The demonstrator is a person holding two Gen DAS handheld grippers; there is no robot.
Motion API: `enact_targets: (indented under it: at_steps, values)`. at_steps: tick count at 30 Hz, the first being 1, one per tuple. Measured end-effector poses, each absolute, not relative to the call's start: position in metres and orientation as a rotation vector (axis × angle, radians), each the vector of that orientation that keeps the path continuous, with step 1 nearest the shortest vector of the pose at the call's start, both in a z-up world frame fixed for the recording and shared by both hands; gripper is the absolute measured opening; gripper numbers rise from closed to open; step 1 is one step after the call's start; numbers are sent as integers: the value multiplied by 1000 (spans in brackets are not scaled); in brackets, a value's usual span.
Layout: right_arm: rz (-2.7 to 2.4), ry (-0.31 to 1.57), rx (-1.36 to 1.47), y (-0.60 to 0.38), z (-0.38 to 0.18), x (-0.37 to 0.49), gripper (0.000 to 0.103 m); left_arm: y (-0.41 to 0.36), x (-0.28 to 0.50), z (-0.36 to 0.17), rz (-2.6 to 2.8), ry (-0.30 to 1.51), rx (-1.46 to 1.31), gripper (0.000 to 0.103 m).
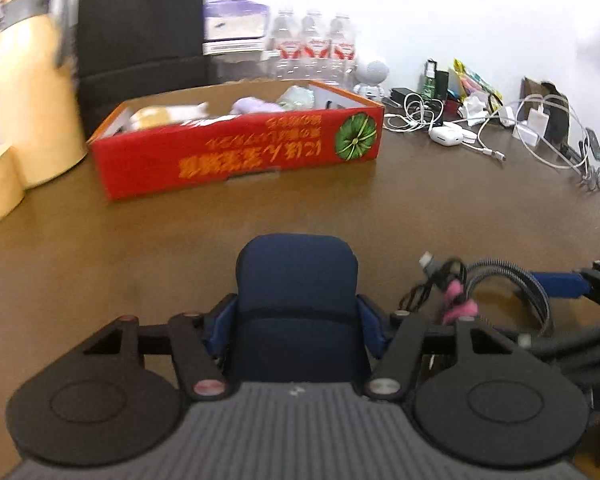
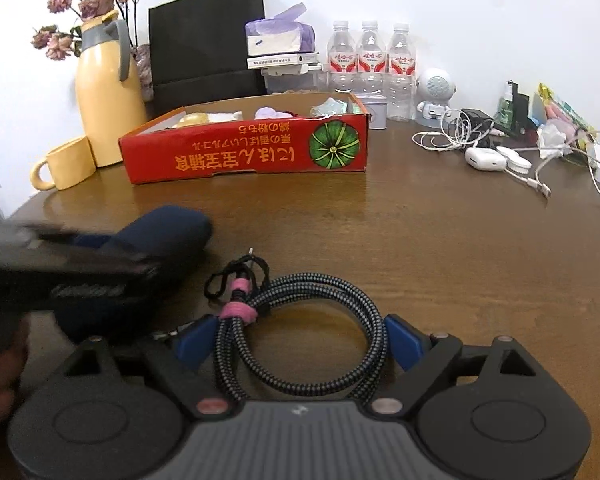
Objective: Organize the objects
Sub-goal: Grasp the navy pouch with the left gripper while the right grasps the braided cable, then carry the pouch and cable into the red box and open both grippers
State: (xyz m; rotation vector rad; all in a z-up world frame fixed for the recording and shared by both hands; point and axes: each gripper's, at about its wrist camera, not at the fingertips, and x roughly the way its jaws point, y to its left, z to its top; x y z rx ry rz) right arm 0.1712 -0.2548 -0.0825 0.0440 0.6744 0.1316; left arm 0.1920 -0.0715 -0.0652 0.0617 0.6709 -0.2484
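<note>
My left gripper (image 1: pixel 298 322) is shut on a dark blue case (image 1: pixel 296 280) and holds it over the brown table; the case also shows in the right wrist view (image 2: pixel 168 232). My right gripper (image 2: pixel 300 338) stands around a coiled braided cable (image 2: pixel 300 340) tied with a pink band; its blue fingers (image 2: pixel 402 340) touch the coil's sides. The cable shows at the right of the left wrist view (image 1: pixel 496 280). A red cardboard box (image 1: pixel 236 148) with several small items inside stands ahead, also in the right wrist view (image 2: pixel 244 152).
A yellow jug (image 2: pixel 108 92) and yellow mug (image 2: pixel 66 164) stand left of the box. A black bag (image 2: pixel 206 36), tissue box and three water bottles (image 2: pixel 370 64) line the back. White cables, chargers (image 2: pixel 484 158) and clutter lie at the right.
</note>
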Motion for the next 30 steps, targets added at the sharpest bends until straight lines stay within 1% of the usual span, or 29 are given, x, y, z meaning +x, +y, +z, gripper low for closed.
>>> enact_targets:
  at_steps: [5,9,13,16,22,26,30]
  values:
    - [148,628,74,-258,-70,136,88,-50,138,-55,-222,681,-12,62]
    - [154,594,63,-255,-56,111,88,-43,107,-39,-205,631,-5,62]
    - [167,556,59,-250,-42,91,88,-37,88,-22,-210,575,-18,62]
    - [182,524,62,-249,-33,81,88,-37,86,-19,-201,557,-15,62]
    - [179,541,83,-255,-35,100,89,-28,108,-21,-207,574,-42,62]
    - [246,523,82,-264,-12,136,89,-6,171,3,-310,594,-108,62]
    - [328,455,47,-274,32,199,89,1,255,45,-336,535,-44,62]
